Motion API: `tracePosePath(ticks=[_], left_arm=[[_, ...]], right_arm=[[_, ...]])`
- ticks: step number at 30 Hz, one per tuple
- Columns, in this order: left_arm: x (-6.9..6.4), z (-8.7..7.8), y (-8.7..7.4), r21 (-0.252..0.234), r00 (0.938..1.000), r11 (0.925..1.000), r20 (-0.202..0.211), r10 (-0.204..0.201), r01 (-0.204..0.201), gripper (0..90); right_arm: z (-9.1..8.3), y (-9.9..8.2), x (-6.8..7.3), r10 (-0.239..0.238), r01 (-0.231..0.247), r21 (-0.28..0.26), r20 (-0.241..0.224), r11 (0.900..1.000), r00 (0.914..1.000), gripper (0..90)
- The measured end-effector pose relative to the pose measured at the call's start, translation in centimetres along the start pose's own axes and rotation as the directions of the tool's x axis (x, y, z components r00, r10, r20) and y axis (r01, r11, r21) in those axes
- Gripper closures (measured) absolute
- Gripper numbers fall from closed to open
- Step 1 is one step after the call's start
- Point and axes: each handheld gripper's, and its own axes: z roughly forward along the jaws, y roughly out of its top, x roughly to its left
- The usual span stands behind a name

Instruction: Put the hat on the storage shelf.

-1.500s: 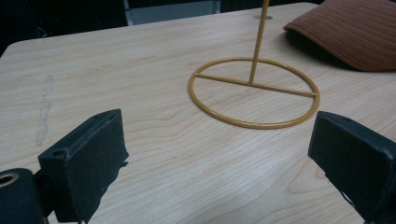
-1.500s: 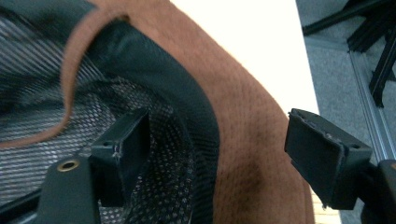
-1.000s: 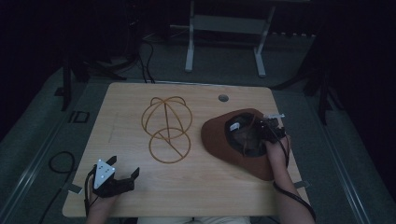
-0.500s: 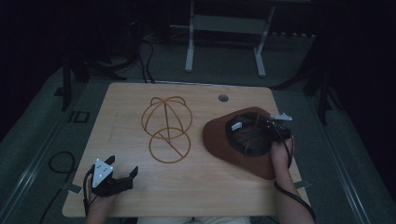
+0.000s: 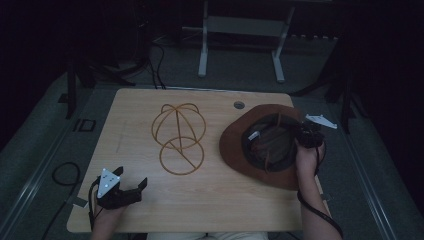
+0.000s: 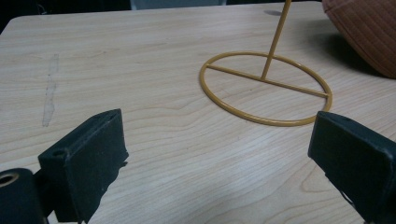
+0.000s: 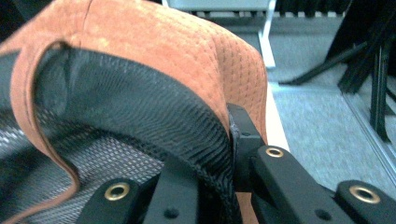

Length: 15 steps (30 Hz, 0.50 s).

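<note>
Right gripper (image 5: 304, 134) has its jaws clamped on the brown hat (image 5: 260, 145), biting the edge where the crown wall meets the brim, and the close-up from that gripper shows it plainly: one jaw pressed inside against the black mesh lining (image 7: 116, 116), the other outside on the rust-coloured suede (image 7: 187, 51). Those jaws have just been closing, and the hat's fabric is pinched between them. From above, the hat sits upside down, opening up, to the right of the gold wire hat stand (image 5: 178, 137), its brim hanging over the right edge of the wooden table (image 5: 210, 200), with the gripped side looking lifted. A loose chin cord (image 5: 270, 150) trails across the dark inside of the crown. Over on the other side, the left gripper (image 5: 131, 187) rests near the front left corner of the table, well apart from the stand, jaws spread wide with nothing between them; its own camera looks straight across bare wood at the stand's round base ring (image 6: 266, 88), the upright rod rising from the crossbar, and a curve of the hat's outer side (image 6: 364, 32) beyond the stand.
</note>
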Motion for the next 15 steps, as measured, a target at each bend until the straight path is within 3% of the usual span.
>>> tracePosePath(ticks=[4, 9, 14, 15], left_arm=[[-0.1, -0.1, 0.3, -0.003, 0.9999, 1.0, 0.011, -0.01, 0.01, 4.7], [-0.1, -0.6, 1.1, -0.022, 0.9999, 0.9998, 0.01, -0.004, 0.005, 4.7], [-0.9, -1.8, 3.1, -0.049, 0.9993, 0.9983, 0.019, 0.033, -0.032, 4.7], [-1.2, -2.2, 3.8, -0.063, 0.9985, 0.9972, 0.036, 0.042, -0.039, 4.7]], right_arm=[[-2.0, 1.3, 0.2, 0.046, -0.049, -0.068, -0.043, 0.9965, 0.998, 84.0], [-4.0, 2.9, 0.4, 0.058, -0.068, -0.129, -0.082, 0.9894, 0.9949, 84.0], [-5.7, 3.9, 0.9, 0.007, -0.022, -0.157, -0.095, 0.9874, 0.9955, 84.0], [-5.9, 4.0, 1.1, -0.002, -0.013, -0.159, -0.097, 0.9872, 0.9953, 84.0]])
